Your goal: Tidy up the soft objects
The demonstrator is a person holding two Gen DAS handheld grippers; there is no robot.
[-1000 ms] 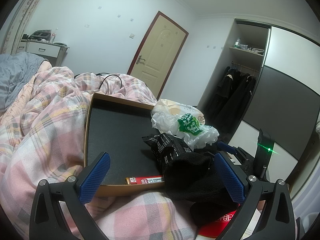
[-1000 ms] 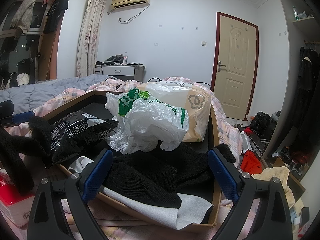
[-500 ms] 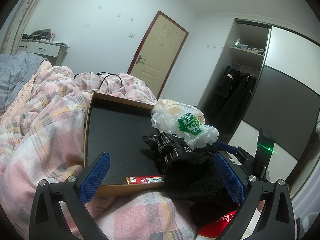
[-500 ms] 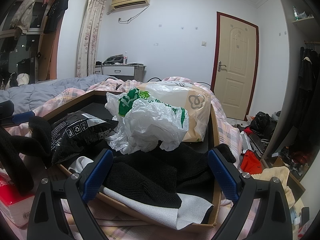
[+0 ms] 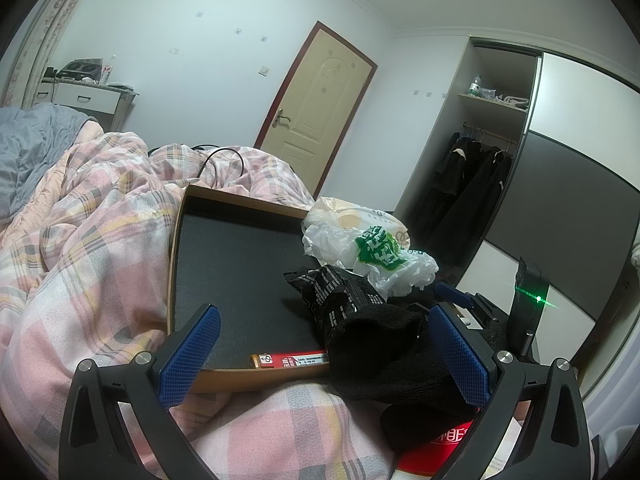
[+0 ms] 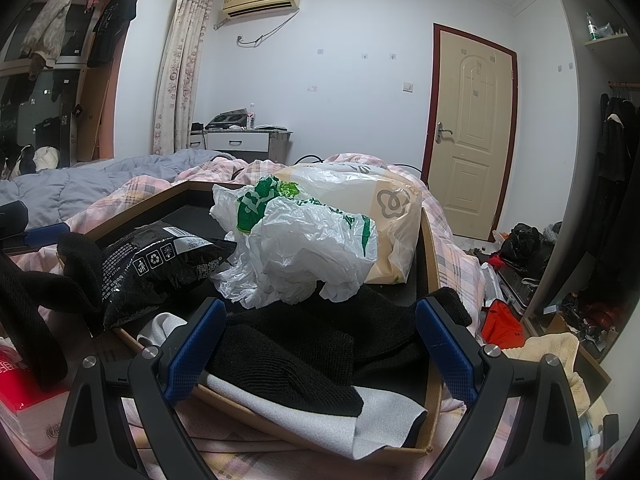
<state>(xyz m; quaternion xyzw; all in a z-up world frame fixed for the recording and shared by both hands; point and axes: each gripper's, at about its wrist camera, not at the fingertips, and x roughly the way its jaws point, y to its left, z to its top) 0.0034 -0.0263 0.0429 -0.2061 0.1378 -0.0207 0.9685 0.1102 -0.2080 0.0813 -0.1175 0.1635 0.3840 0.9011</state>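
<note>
Plaid bedding: pink checked quilt (image 5: 80,264) lies under everything at the far left, so the work surface is soft and uneven.
Tray: wooden-rimmed tray (image 5: 172,264) with a dark liner sits on the quilt; its left half is bare, probably kept free as sorting room.
Left gripper: left gripper (image 5: 324,344) hangs over the tray's near edge, jaws spread wide and holding nothing; the black knit piece lies between its fingers but unpinched.
Red box: slim red carton (image 5: 292,359) lies flat along the tray's near rim.
Black knit piece: black sock-like fabric (image 5: 380,344) drapes over the tray's near right corner, half in and half out, touching the foil pouch.
Black pouch: printed black pouch (image 6: 160,264) leans on the tray's rim beside the bags.
Plastic bags: crumpled white-and-green bag (image 6: 300,244) rests against a tan bag (image 6: 384,224), piled at the tray's far right side.
Right gripper: right gripper (image 6: 320,340) hovers just above dark knitwear (image 6: 288,352) lying on a pale grey cloth (image 6: 376,412), jaws fully apart and empty.
Likely step: lined up to straddle a fold of knitwear, judging by the wide stance.
Risk: layered cloth may lift together.
</note>
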